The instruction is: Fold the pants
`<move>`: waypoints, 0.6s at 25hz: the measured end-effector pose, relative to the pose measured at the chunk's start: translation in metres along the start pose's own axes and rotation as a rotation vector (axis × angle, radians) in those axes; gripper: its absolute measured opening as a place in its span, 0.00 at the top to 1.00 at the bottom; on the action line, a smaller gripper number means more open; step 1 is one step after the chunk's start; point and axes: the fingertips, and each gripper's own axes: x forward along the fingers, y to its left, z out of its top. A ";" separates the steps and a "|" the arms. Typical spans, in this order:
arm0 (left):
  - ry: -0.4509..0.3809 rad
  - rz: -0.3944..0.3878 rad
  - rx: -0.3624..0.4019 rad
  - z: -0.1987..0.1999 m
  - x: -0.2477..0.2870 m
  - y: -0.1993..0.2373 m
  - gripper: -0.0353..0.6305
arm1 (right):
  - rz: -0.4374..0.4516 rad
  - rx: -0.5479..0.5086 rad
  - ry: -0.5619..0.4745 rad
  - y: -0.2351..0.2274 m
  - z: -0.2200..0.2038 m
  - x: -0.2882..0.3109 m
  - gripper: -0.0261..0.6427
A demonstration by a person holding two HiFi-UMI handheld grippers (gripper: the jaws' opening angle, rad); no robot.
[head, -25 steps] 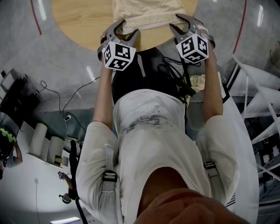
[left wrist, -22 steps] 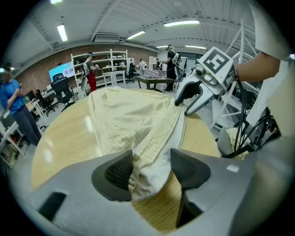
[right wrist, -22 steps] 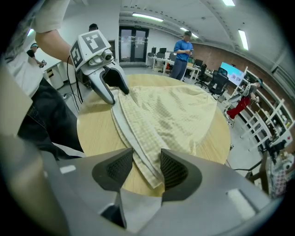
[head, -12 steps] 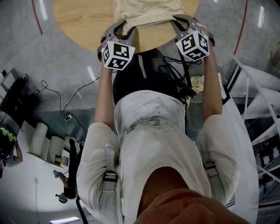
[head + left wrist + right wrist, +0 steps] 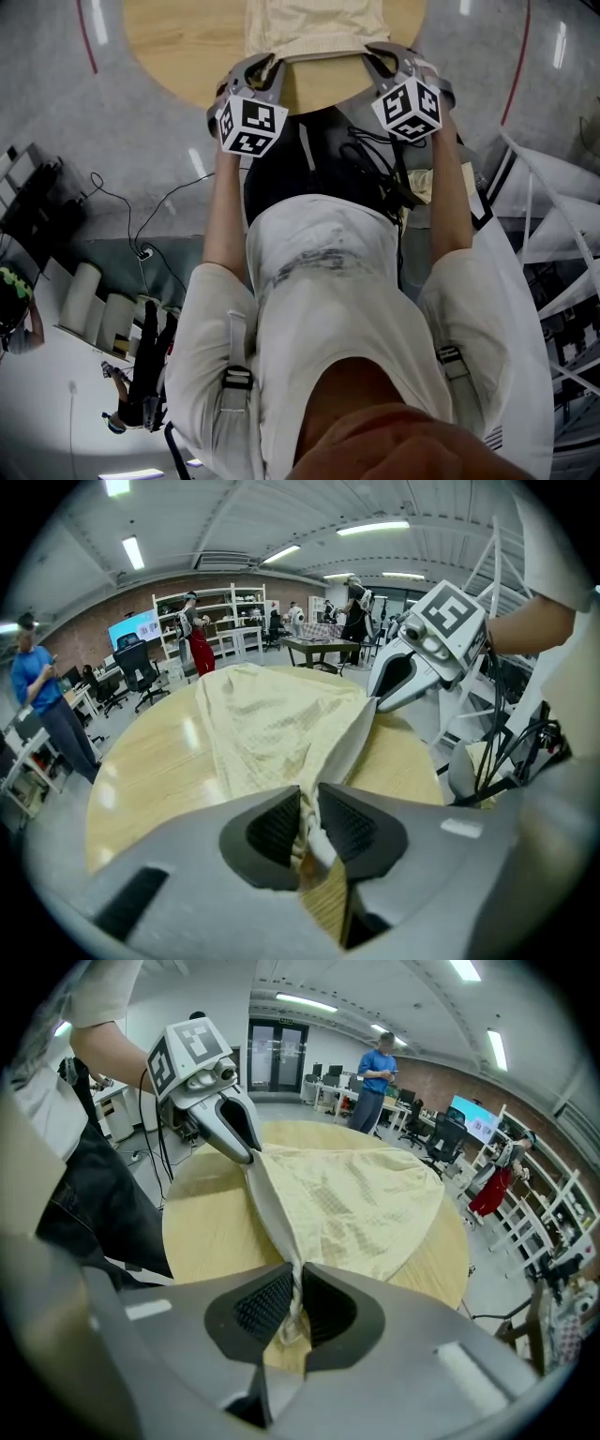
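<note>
Pale yellow pants (image 5: 314, 23) lie spread on a round wooden table (image 5: 178, 47), their near edge toward me. My left gripper (image 5: 265, 67) pinches the left corner of that edge. The left gripper view has cloth bunched between the pads of the left gripper (image 5: 309, 822), whose jaws have just been closing. At the right corner, my right gripper (image 5: 382, 58) has also just been closing. In its own view the right gripper (image 5: 292, 1302) squeezes a fold of the pants (image 5: 356, 1204). The edge is stretched between the two grippers and lifted a little off the wood.
The table's near rim (image 5: 319, 94) is right below the grippers, against my body. Black cables (image 5: 375, 164) hang at my waist. A white frame (image 5: 553, 187) stands to the right. Far off are people (image 5: 42, 696), desks and shelves (image 5: 225, 621).
Both grippers' jaws stood wide round the pants' near edge a second ago and have closed on it. The hands have barely shifted.
</note>
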 end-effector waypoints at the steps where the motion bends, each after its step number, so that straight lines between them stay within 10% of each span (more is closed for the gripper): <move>1: -0.001 0.003 0.001 0.001 -0.002 -0.002 0.84 | 0.002 -0.001 -0.002 0.002 -0.001 -0.003 0.90; 15: -0.025 0.007 -0.050 0.011 -0.047 -0.028 0.84 | 0.025 0.000 -0.027 0.029 0.007 -0.046 0.90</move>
